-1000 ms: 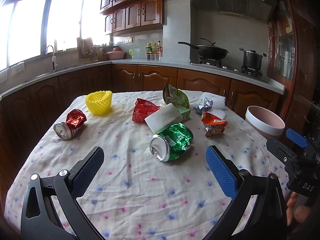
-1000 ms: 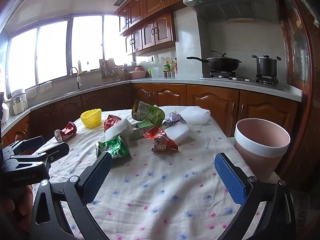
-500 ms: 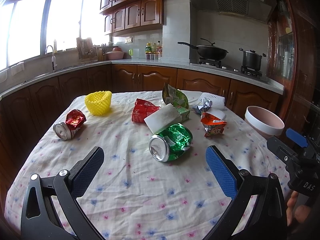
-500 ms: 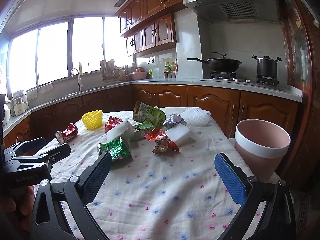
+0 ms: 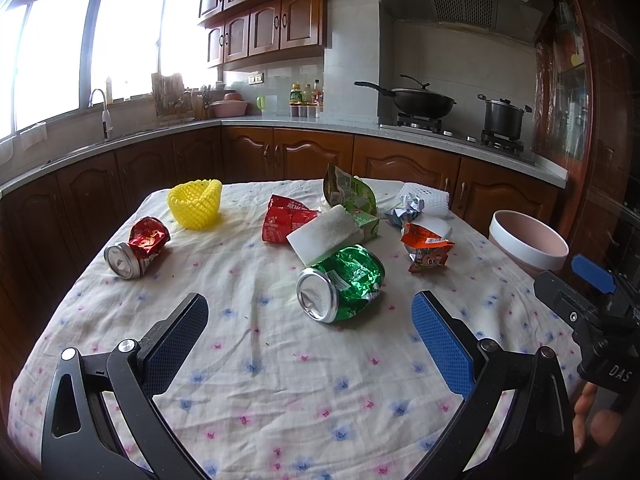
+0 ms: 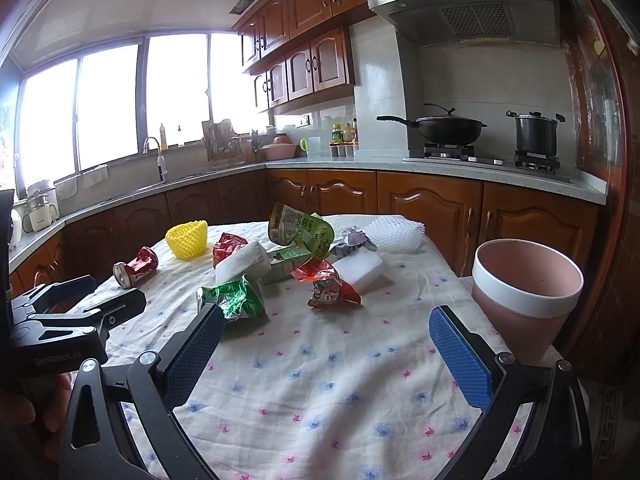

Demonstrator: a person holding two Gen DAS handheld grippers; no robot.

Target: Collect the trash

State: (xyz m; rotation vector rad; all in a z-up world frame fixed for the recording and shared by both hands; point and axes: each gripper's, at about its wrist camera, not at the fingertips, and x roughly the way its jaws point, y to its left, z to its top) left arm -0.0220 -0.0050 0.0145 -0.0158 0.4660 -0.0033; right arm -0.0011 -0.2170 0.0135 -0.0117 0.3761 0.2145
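— Where did the trash lie?

— It was scattered over the counter point(image 5: 280, 380), on its flowered cloth. A crushed green can point(image 5: 340, 282) lay on its side nearest the left gripper point(image 5: 310, 344), with a white sponge block point(image 5: 326, 236) leaning against its far side. A crushed red can point(image 5: 136, 248) lay well apart to the left, near a yellow foam net point(image 5: 196, 204).

— And further back?

— A red wrapper point(image 5: 286, 222), a green pouch point(image 5: 348, 192), a crumpled foil ball point(image 5: 404, 212) and an orange snack packet point(image 5: 426, 246) sat close together.

— Were the grippers holding anything?

— No. The left gripper hovered above the cloth with its jaws spread wide and empty. The right gripper point(image 6: 326, 354) was the same, jaws apart over bare cloth, the green can just beyond its left finger.

— And the bin?

— A pink bin point(image 6: 526, 300) with a white rim stood upright at the counter's right edge.
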